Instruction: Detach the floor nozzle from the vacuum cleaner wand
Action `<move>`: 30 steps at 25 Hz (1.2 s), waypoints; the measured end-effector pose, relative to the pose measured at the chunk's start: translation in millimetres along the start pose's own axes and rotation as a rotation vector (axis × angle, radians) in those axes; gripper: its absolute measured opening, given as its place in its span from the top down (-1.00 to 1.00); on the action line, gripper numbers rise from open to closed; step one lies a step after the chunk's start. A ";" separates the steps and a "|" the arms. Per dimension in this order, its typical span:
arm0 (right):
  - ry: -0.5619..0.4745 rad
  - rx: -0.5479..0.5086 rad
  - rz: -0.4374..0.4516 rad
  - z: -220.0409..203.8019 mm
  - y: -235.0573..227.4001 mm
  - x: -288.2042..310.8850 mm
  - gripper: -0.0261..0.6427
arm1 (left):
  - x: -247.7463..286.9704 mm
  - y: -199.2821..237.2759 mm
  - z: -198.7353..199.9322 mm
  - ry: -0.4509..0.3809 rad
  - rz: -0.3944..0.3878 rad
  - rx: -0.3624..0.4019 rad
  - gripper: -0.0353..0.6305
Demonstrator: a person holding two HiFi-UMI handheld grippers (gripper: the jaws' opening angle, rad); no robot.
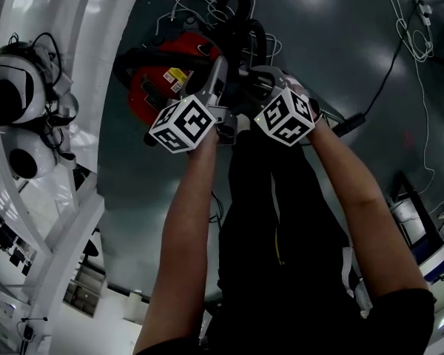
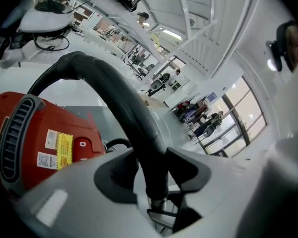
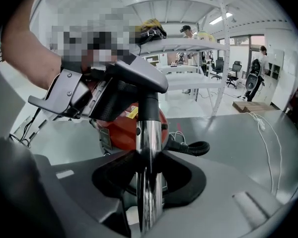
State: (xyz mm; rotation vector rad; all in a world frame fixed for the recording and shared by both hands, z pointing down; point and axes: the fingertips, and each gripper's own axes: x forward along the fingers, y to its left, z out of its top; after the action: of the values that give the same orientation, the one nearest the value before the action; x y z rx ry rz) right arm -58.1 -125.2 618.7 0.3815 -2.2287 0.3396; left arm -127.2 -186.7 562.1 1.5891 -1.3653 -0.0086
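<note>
The red vacuum cleaner body (image 1: 163, 72) (image 2: 35, 138) (image 3: 121, 128) sits on the grey floor in front of me. Its chrome wand (image 3: 148, 143) stands upright between the jaws of my right gripper (image 3: 149, 175) (image 1: 260, 87), which is shut on it. Higher up, the wand ends in a black curved handle tube (image 2: 124, 98). My left gripper (image 2: 151, 170) (image 1: 220, 87) (image 3: 114, 95) has its pads against both sides of that tube. A black ribbed hose (image 3: 191, 148) (image 1: 237, 13) trails from the body. The floor nozzle shows in no view.
A white shelving rack (image 1: 66, 124) with headsets (image 1: 15, 87) stands at the left. Loose white cables (image 1: 414, 43) lie on the floor at the right. A cardboard box (image 3: 248, 105) and people (image 3: 253, 78) are far off.
</note>
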 end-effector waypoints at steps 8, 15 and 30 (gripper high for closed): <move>0.006 -0.015 0.030 -0.3 7.6 6.2 0.46 | -2.5 14.2 -5.6 0.082 0.037 -0.130 0.40; 0.034 -0.076 0.030 -4.0 14.1 16.1 0.41 | -6.8 21.7 -8.0 0.085 0.055 -0.149 0.40; 0.079 -0.046 -0.003 -7.6 12.5 26.0 0.43 | -8.4 18.2 -5.8 0.025 0.078 -0.182 0.41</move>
State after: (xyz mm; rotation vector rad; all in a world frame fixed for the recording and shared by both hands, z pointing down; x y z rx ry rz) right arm -73.4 -115.0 642.2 0.3411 -2.1546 0.2960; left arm -140.4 -174.1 572.4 1.3801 -1.3666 -0.0634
